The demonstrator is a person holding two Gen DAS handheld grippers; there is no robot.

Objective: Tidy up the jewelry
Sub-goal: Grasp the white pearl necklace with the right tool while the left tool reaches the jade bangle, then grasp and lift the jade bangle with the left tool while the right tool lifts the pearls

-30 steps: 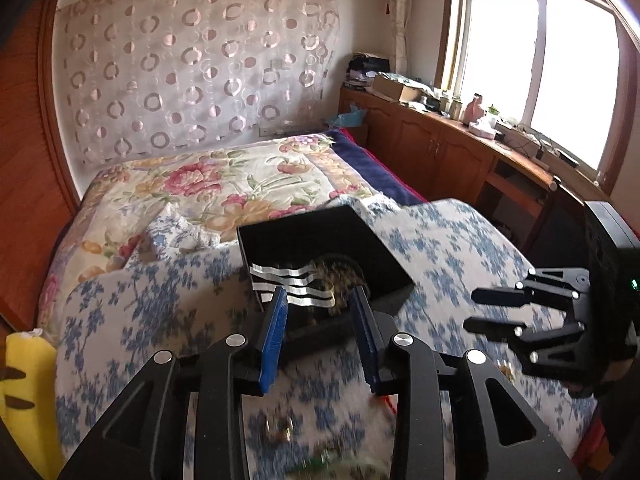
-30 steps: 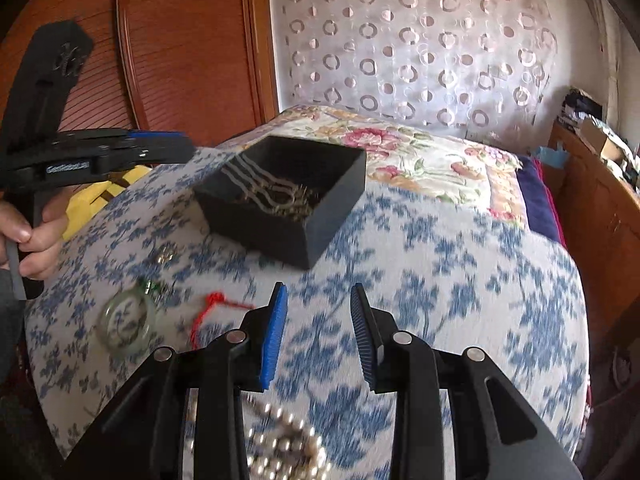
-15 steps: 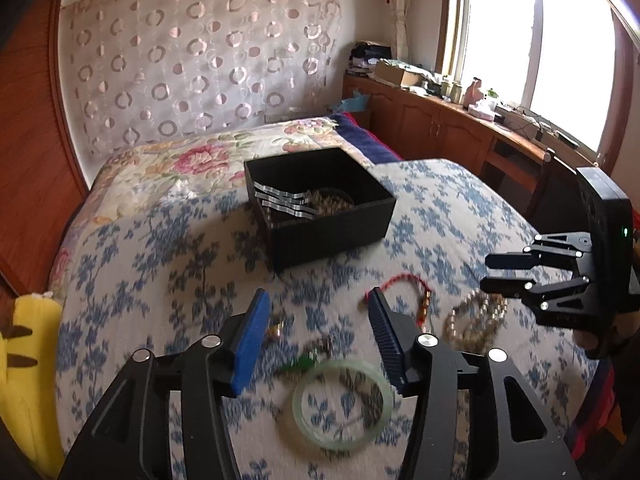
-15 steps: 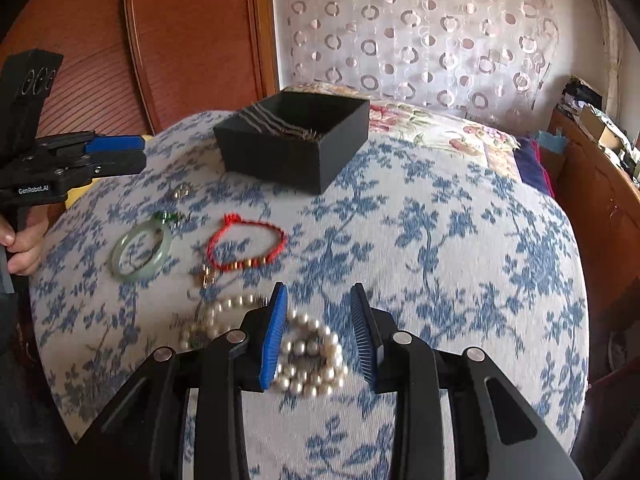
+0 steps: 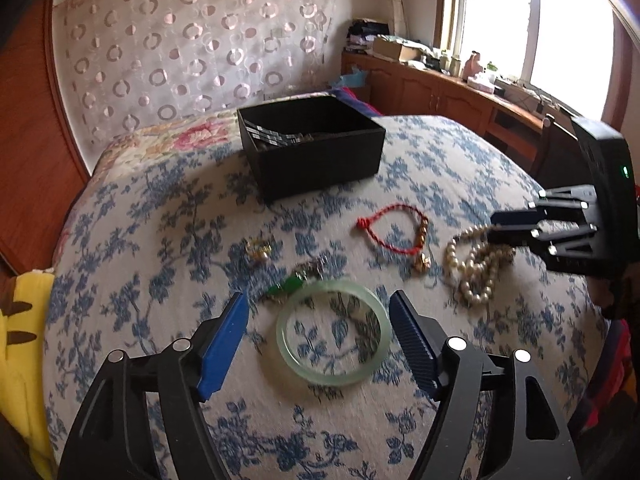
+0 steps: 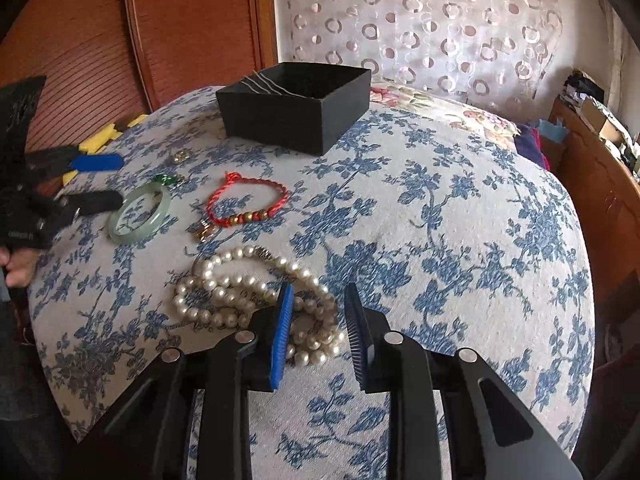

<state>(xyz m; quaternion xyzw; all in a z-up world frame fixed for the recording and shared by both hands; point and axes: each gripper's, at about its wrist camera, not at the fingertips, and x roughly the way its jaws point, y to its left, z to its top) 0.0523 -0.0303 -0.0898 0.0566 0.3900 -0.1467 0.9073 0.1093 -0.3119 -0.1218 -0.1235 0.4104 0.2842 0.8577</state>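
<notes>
Now the jade bangle (image 5: 333, 333) lies between the wide-spread left gripper (image 5: 318, 322) pads (image 5: 224, 344).

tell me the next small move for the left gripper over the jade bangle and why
Probably lower it a little further, then close. The left gripper, whose jaws have just been opening, now straddles the jade bangle with gaps on both sides, pads not touching. The bangle lies flat on the floral cloth, so the fingertips likely need to reach its rim before squeezing.
</notes>
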